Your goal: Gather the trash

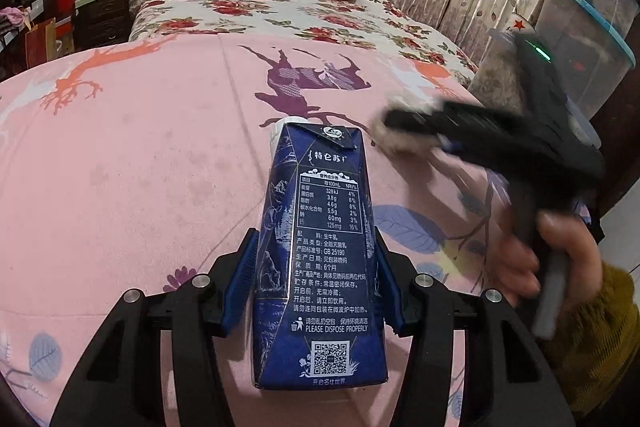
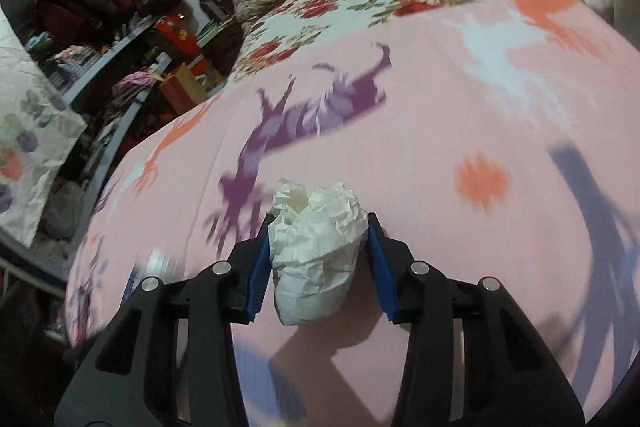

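Left hand-held gripper (image 1: 316, 267): low centre of the left wrist view, blue pads pressed on both sides of a dark blue milk carton (image 1: 320, 247), which lies lengthwise over the pink bedsheet (image 1: 140, 155).
Right hand-held gripper (image 2: 318, 259): low centre of the right wrist view, partly closed around a crumpled white tissue (image 2: 316, 251); the left pad touches it, the right pad's contact is unclear.
Left view only: the right hand-held gripper at right, blurred, gripped by a hand (image 1: 560, 255) in a mustard sleeve (image 1: 600, 327); stacked storage boxes (image 1: 588, 7) upper right.
Right view only: cluttered shelves (image 2: 100, 27) upper left.
Both views: floral quilt (image 1: 280, 15) beyond the sheet.
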Demonstrator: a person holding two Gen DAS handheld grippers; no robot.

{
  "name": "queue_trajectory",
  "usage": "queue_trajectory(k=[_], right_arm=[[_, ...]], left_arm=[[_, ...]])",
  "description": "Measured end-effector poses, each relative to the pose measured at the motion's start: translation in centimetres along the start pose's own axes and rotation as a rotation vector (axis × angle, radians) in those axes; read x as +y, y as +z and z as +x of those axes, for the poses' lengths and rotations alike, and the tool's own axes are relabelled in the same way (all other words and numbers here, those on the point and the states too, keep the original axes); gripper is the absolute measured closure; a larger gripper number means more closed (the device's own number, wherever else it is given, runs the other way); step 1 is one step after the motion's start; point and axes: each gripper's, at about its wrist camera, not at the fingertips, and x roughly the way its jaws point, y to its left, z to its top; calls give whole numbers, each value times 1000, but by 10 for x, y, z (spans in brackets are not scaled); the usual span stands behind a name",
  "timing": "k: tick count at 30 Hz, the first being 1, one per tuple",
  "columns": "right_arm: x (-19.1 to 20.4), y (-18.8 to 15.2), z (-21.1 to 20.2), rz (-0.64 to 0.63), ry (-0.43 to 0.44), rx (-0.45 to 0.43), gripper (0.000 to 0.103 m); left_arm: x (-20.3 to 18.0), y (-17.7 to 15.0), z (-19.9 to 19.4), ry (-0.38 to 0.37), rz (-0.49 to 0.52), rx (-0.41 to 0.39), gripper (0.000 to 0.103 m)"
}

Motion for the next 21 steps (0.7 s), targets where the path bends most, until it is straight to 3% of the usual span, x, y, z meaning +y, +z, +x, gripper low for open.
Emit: queue_trajectory(k=[6, 8, 11, 15, 21], right_arm=[[-17, -57, -53, -24, -7, -20, 57], [-19, -74, -71, -62, -53, -46, 57], [-21, -89, -89, -109, -118, -79, 56], [-33, -92, -95, -85, -112, -84, 48], [-37, -92, -93, -58, -105, -78, 37]], left_arm=[[-5, -2, -1, 32, 19, 3, 53], [-10, -5, -2, 54, 27, 3, 53], [-22, -13, -4, 25, 36, 11, 53], [-42, -20, -3, 42, 104, 12, 53], [-40, -21, -2, 29, 96, 21, 50]])
